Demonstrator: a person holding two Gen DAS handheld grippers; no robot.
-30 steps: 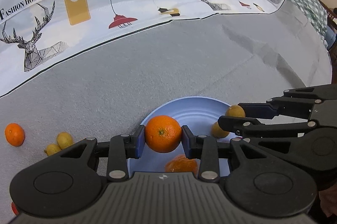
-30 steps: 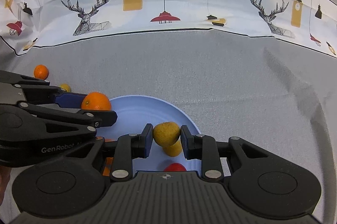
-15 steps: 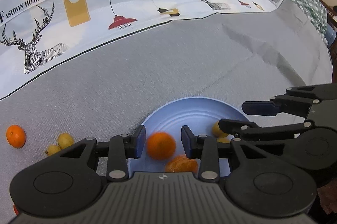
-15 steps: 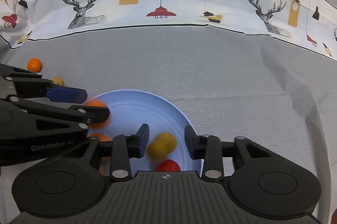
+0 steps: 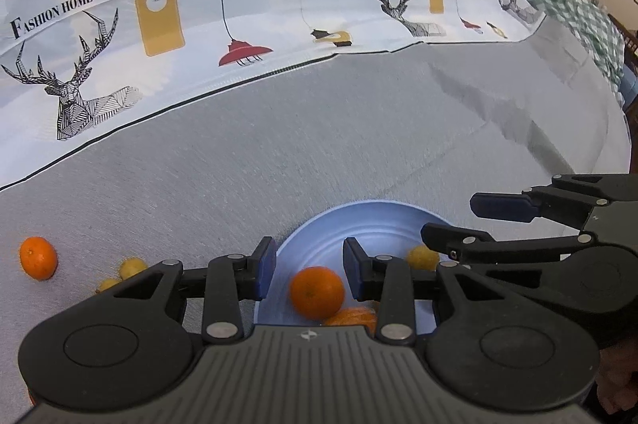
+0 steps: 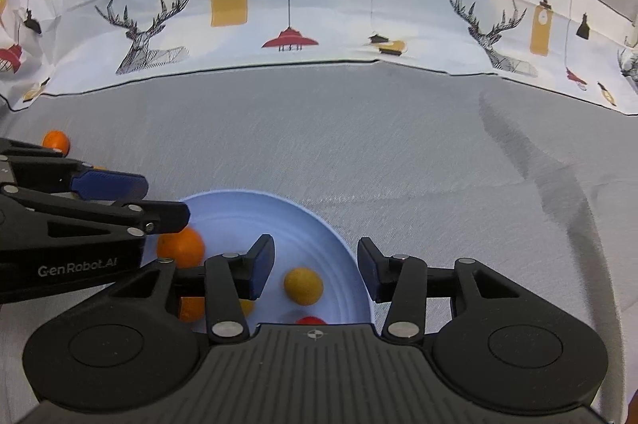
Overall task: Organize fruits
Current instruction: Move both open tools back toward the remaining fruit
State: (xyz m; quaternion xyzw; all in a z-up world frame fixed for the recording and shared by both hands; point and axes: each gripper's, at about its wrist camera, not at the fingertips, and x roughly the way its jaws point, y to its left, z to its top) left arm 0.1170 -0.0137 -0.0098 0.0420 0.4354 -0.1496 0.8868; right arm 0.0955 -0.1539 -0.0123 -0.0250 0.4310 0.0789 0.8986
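1. Left tongs (image 5: 310,260): jaws apart, clamped on nothing, poised over near left part of bowl (image 5: 375,216).
2. Right tongs (image 6: 315,266): jaws opening, nothing pressed between pads, poised over near right part of same bowl.
3. Bowl: pale blue, round, resting on grey cloth (image 5: 319,129), near centre of scene.
4. Orange (image 5: 317,291): lying inside bowl, below gap of left tongs, clear of both pads.
5. Second orange (image 5: 353,318): inside bowl, nearer than first, partly hidden by left tongs body.
6. Yellow fruit (image 6: 304,285): inside bowl, below gap of right tongs, clear of both pads.
7. Second yellow fruit (image 6: 246,306): inside bowl, left of first, mostly hidden behind left finger of right tongs.
8. Red fruit (image 6: 311,320): inside bowl at near edge, mostly hidden.
9. Loose orange (image 5: 38,258): on cloth, well left of bowl.
10. Two small yellow fruits (image 5: 131,267): on cloth between loose orange and bowl, close together.
11. Printed backdrop (image 5: 199,25): along far edge of cloth.
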